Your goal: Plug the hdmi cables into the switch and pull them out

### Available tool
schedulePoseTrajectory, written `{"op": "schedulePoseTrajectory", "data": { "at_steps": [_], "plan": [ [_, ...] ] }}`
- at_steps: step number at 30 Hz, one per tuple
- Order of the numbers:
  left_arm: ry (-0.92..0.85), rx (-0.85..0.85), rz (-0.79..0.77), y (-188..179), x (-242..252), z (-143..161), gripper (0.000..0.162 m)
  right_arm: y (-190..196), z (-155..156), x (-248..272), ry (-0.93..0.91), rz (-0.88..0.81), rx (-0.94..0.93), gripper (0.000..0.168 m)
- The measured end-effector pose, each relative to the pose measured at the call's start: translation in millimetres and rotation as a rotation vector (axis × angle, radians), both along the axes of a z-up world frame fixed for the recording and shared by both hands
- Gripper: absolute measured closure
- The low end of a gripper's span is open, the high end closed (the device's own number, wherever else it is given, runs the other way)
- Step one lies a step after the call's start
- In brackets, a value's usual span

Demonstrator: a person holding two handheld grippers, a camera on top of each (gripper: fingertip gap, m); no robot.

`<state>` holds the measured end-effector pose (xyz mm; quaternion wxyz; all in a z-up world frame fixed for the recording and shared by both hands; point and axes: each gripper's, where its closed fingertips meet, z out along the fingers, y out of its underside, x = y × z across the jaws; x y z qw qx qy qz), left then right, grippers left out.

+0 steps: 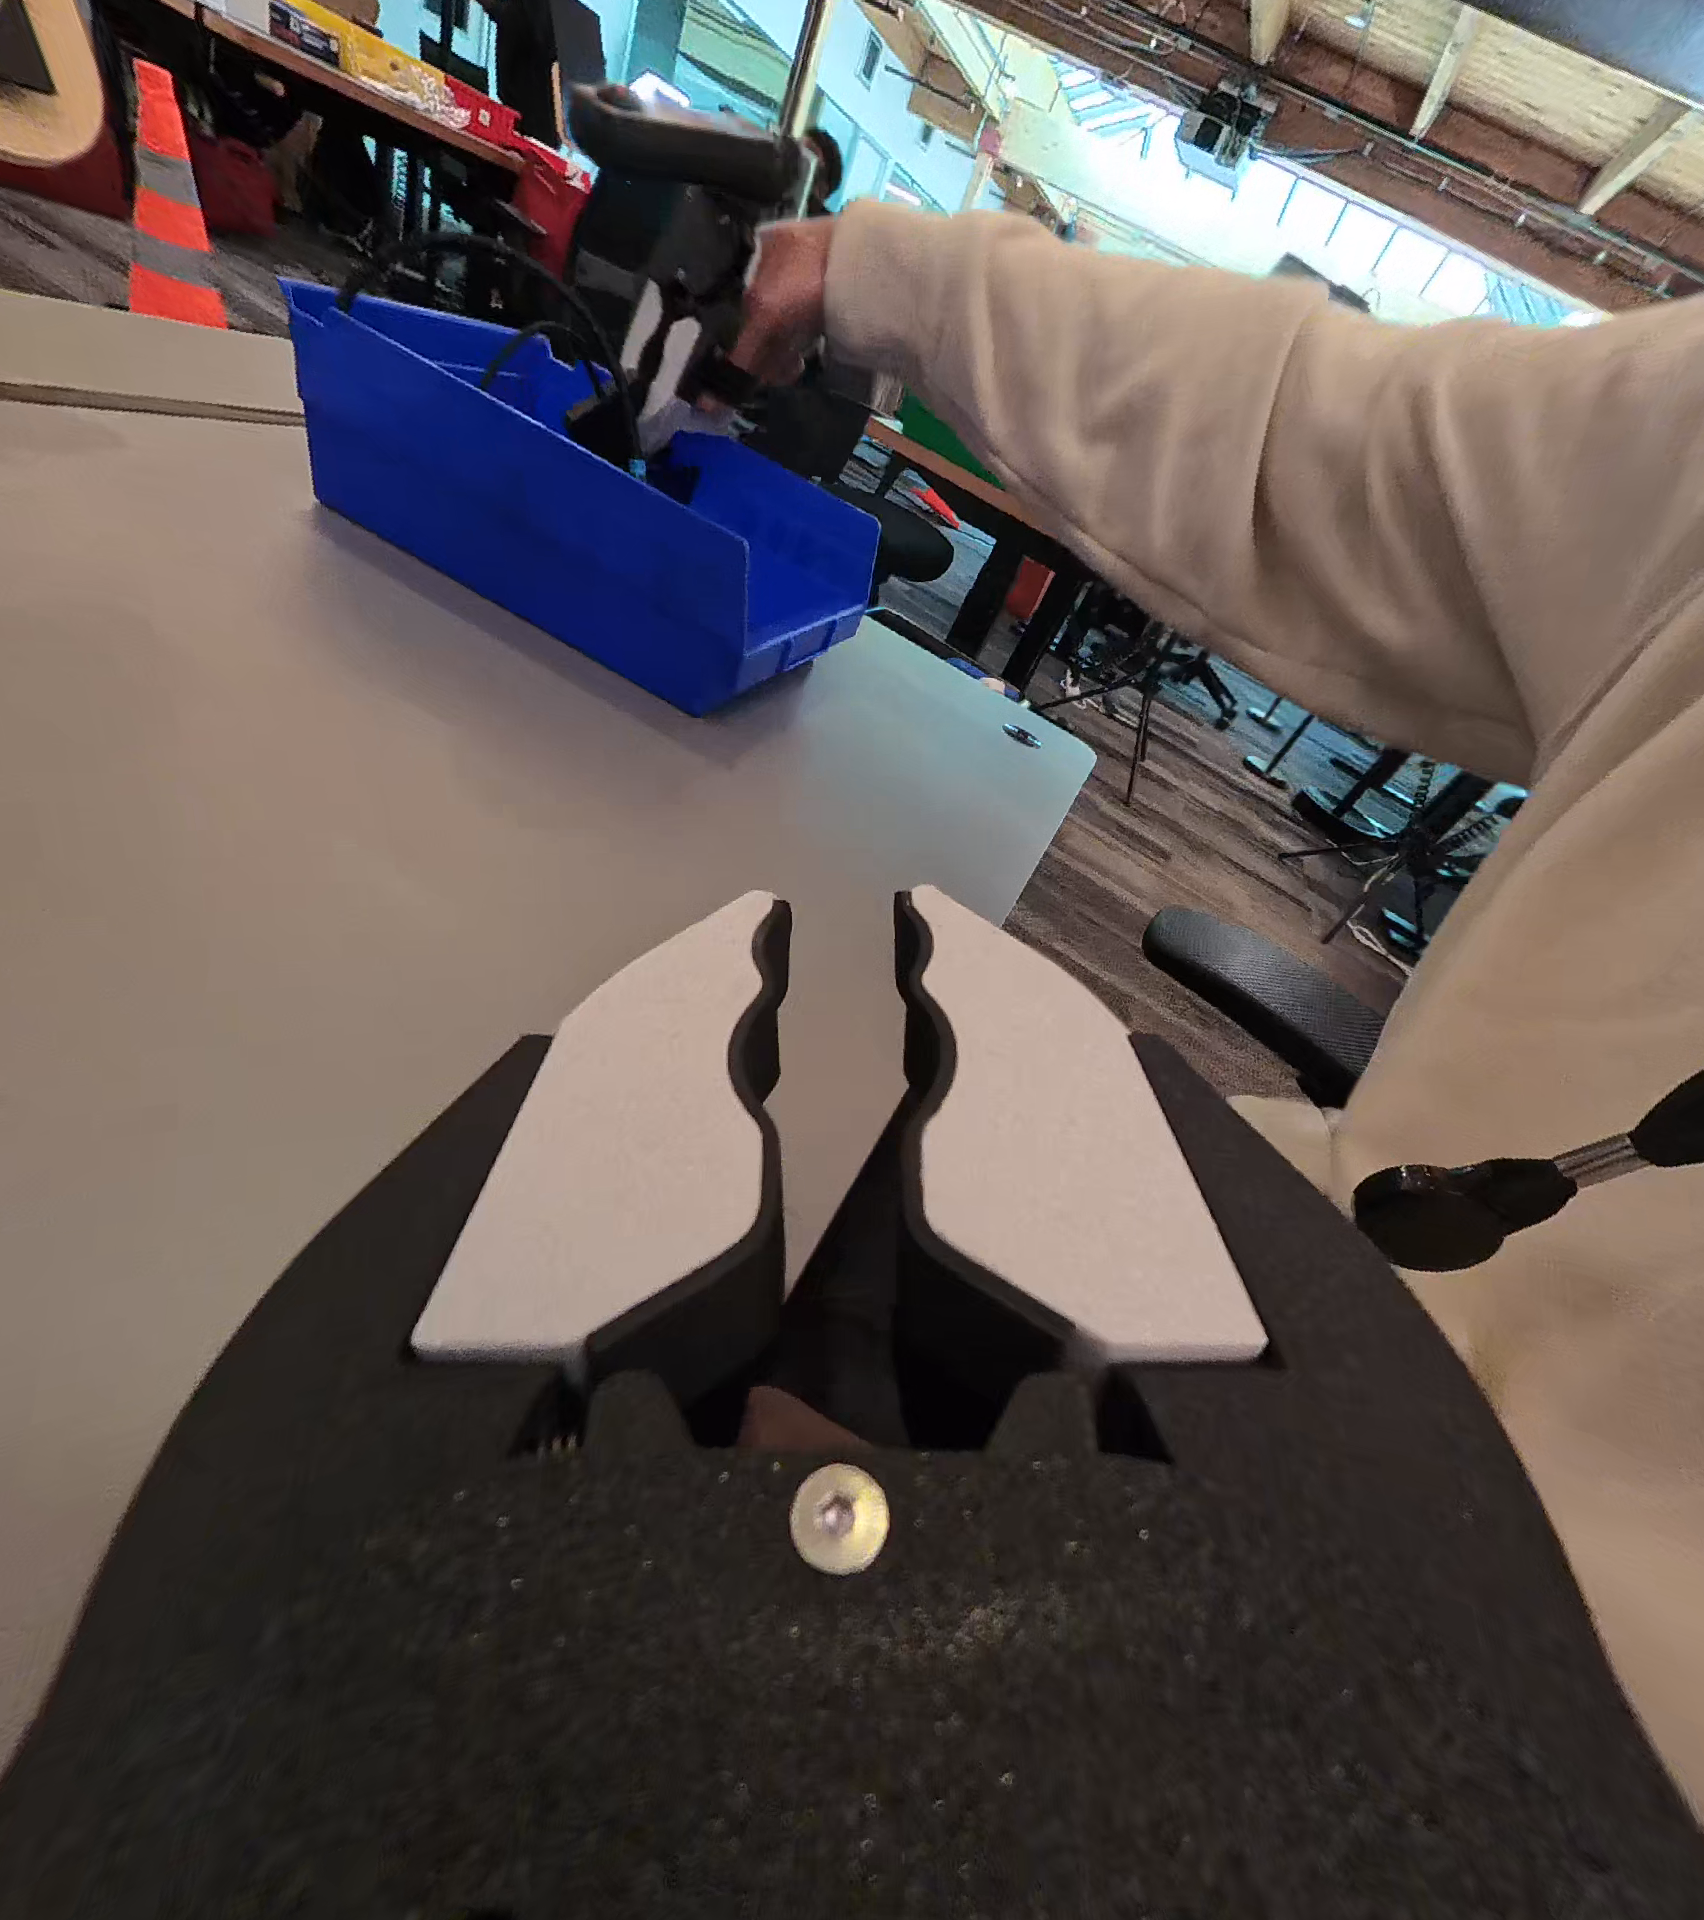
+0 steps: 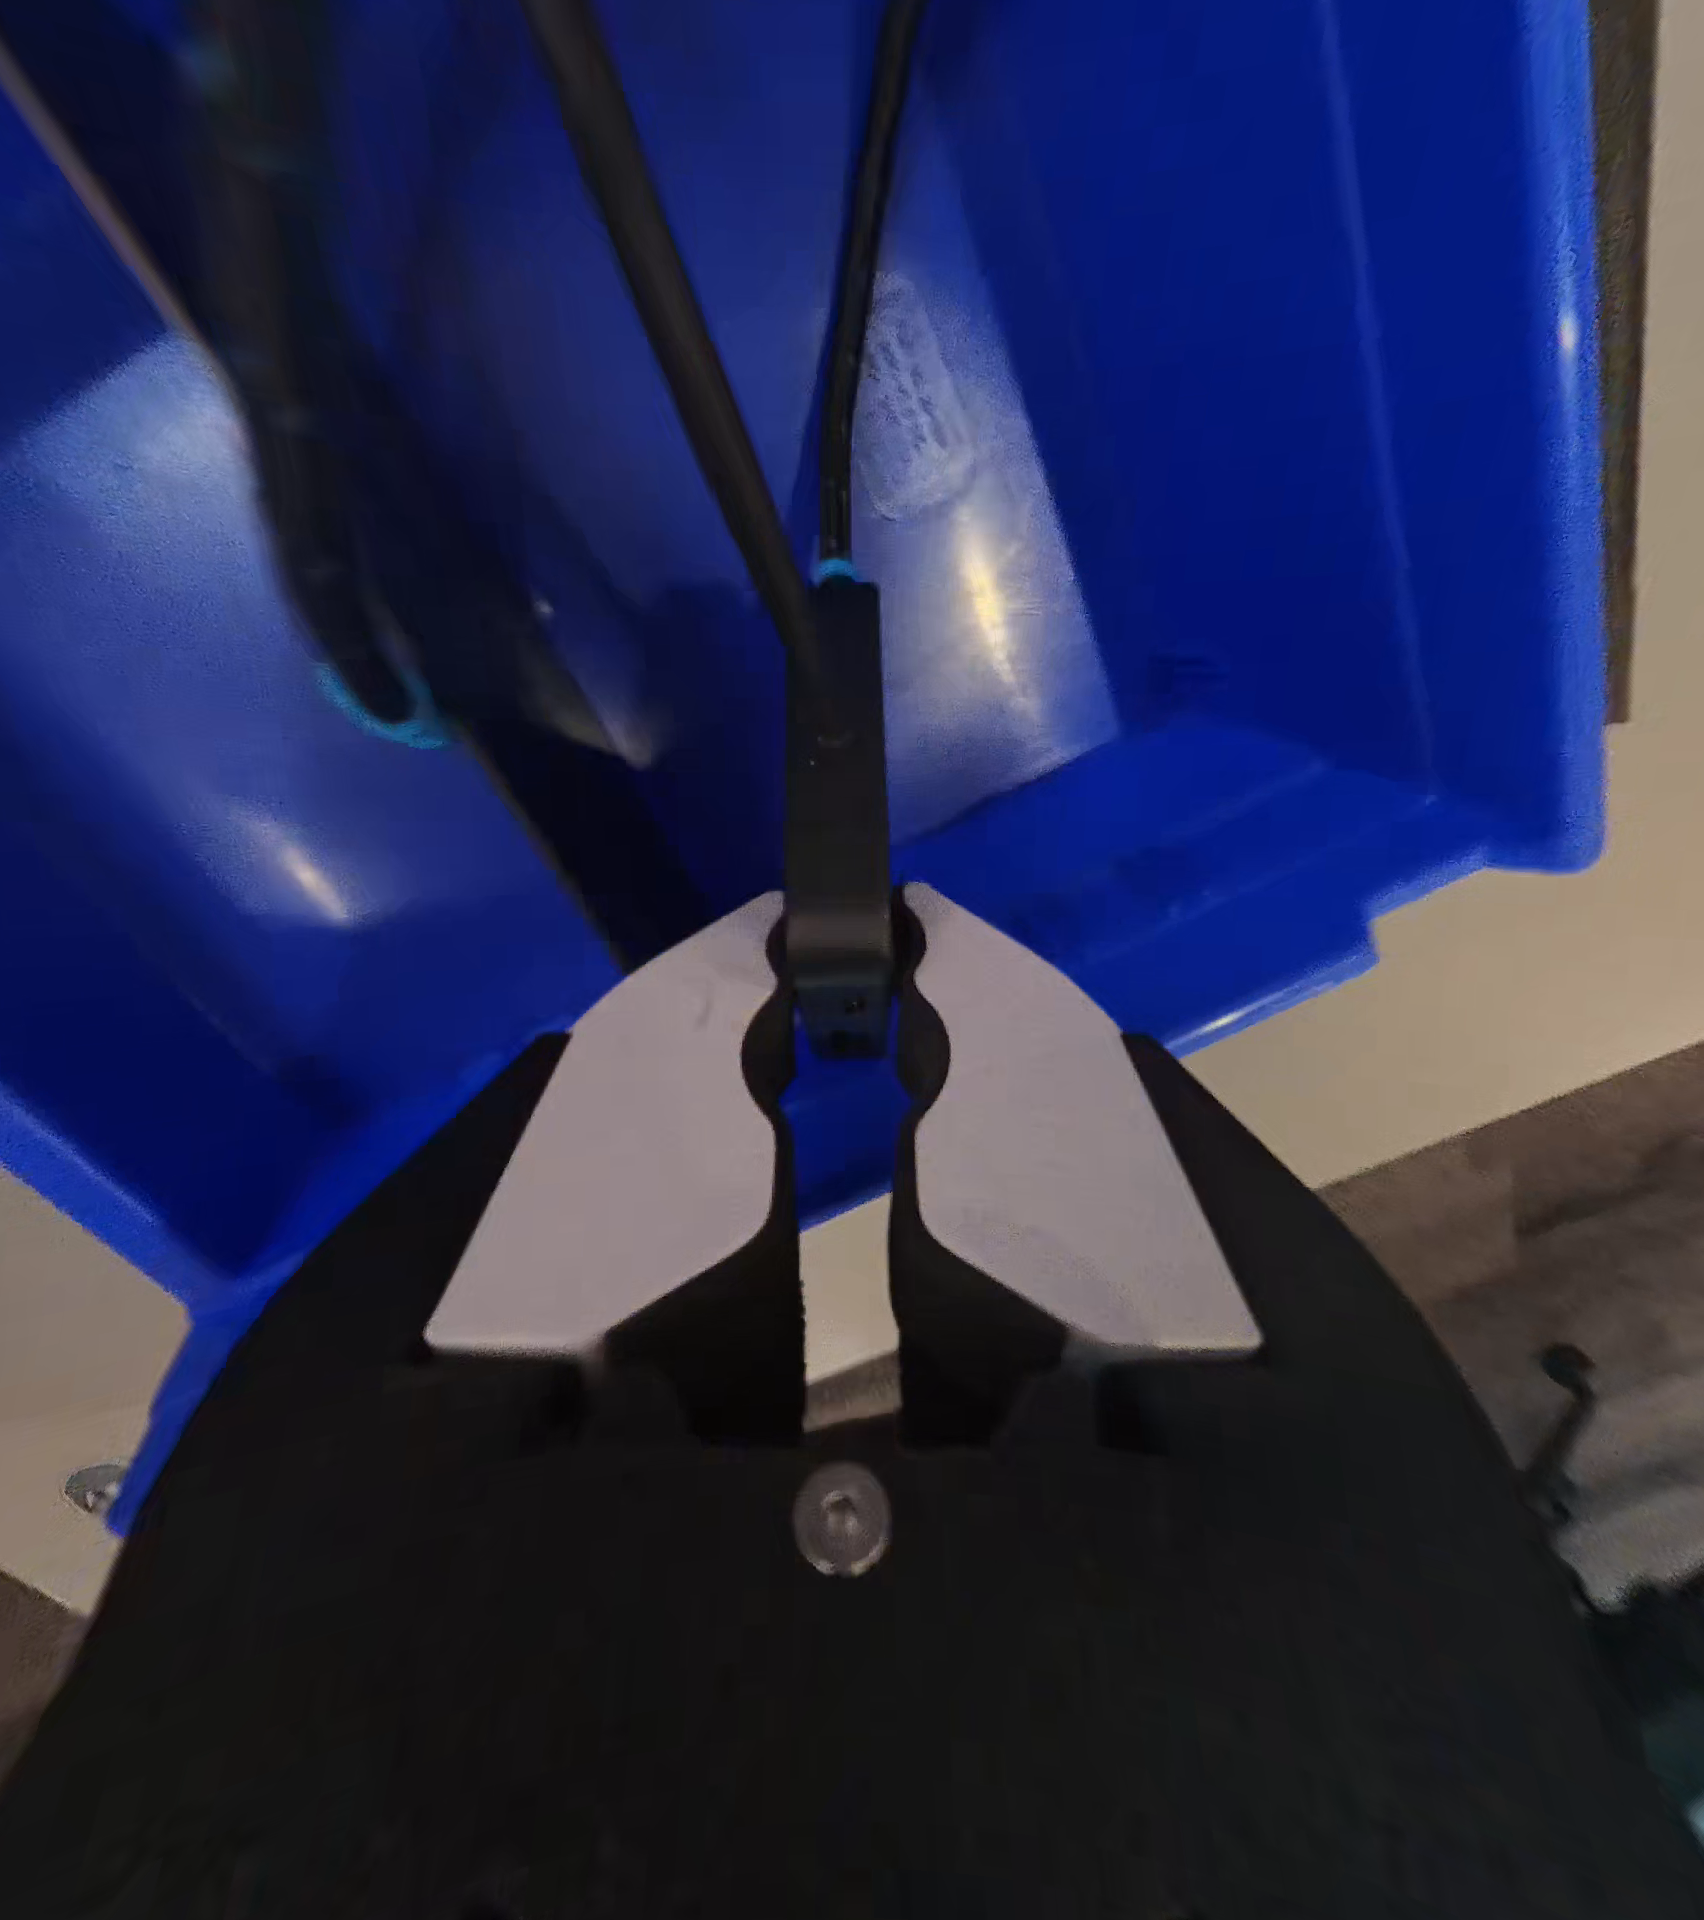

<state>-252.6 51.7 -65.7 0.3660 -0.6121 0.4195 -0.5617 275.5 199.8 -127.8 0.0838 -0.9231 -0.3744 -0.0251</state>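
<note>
My right gripper (image 2: 840,914) is shut on a black HDMI plug (image 2: 837,790), held at the fingertips over the inside of a blue bin (image 2: 1243,416). The plug's cable (image 2: 858,364) runs up and away, with a blue ring at the plug's far end. A second black cable (image 2: 640,239) crosses beside it, and another blurred cable end with a blue ring (image 2: 380,717) lies at the left. I cannot make out the switch. In the left wrist view the right gripper (image 1: 666,416) reaches into the bin (image 1: 536,520). My left gripper (image 1: 843,914) is open and empty over the grey table (image 1: 204,831).
A person's cream sleeve (image 1: 1243,468) stretches across the right side toward the bin. The table's rounded corner (image 1: 1056,821) lies just past my left fingertips, with a black office chair (image 1: 1263,997) beyond it. An orange traffic cone (image 1: 167,208) stands on the floor behind the table. There is about 55 cm between the tips of the two grippers.
</note>
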Motion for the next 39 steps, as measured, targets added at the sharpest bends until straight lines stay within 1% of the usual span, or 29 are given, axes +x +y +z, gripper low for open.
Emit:
{"op": "schedulePoseTrajectory", "data": {
  "at_steps": [3,6,7,10,13,15,16,19,20,21,22,23,24,26,27,28,30,32,34,35,36,39],
  "plan": [
    [0.029,0.03,0.011,-4,2,-2,0.142,8,-4,8,-0.096,0.004,-0.11,0.153],
    [0.036,0.051,0.038,1,-6,0,0.142,18,-8,13,-0.184,-0.013,-0.104,0.143],
    [0.034,0.049,0.05,3,-10,0,0.142,17,-9,10,-0.182,-0.014,-0.114,0.138],
    [0.021,0.026,0.089,13,-21,-1,0.142,10,-7,4,-0.16,-0.034,-0.104,0.136],
    [0.031,0.042,0.134,22,-35,-2,0.142,1,10,3,-0.12,-0.085,-0.04,0.133],
    [0.051,0.083,0.181,29,-46,-4,0.142,-1,32,0,-0.084,-0.137,0.082,0.131],
    [0.064,0.103,0.211,34,-52,-5,0.141,-1,47,-7,-0.037,-0.175,0.17,0.131],
    [0.097,0.134,0.306,49,-69,-10,0.141,-11,103,-58,0.257,-0.28,0.492,0.132],
    [0.109,0.138,0.331,54,-74,-11,0.141,-19,121,-77,0.36,-0.325,0.615,0.137],
    [0.124,0.15,0.357,58,-78,-10,0.141,-32,133,-98,0.466,-0.37,0.715,0.142],
    [0.136,0.171,0.383,63,-82,-9,0.14,-48,138,-122,0.577,-0.402,0.79,0.143],
    [0.149,0.192,0.408,68,-85,-9,0.14,-64,136,-149,0.694,-0.429,0.843,0.143],
    [0.163,0.205,0.427,72,-88,-10,0.14,-81,128,-178,0.809,-0.443,0.867,0.143],
    [0.177,0.197,0.439,75,-90,-15,0.138,-111,99,-236,0.982,-0.484,0.878,0.146],
    [0.177,0.187,0.432,74,-89,-16,0.138,-124,83,-264,1.055,-0.494,0.883,0.145],
    [0.177,0.179,0.427,73,-88,-17,0.137,-134,68,-291,1.096,-0.492,0.876,0.146],
    [0.162,0.179,0.42,71,-84,-14,0.137,-152,44,-336,1.087,-0.465,0.833,0.143],
    [0.151,0.179,0.408,68,-79,-13,0.136,-164,31,-359,1.016,-0.421,0.866,0.143],
    [0.145,0.166,0.4,66,-74,-13,0.13,-167,31,-358,0.947,-0.416,0.932,0.144],
    [0.138,0.167,0.39,64,-71,-11,0.12,-166,36,-354,0.93,-0.416,0.963,0.145],
    [0.137,0.172,0.381,62,-68,-11,0.117,-165,39,-346,0.915,-0.426,1.002,0.146],
    [0.17,0.196,0.378,59,-64,-16,0.118,-162,38,-323,0.805,-0.448,1.075,0.145]
  ]
}}
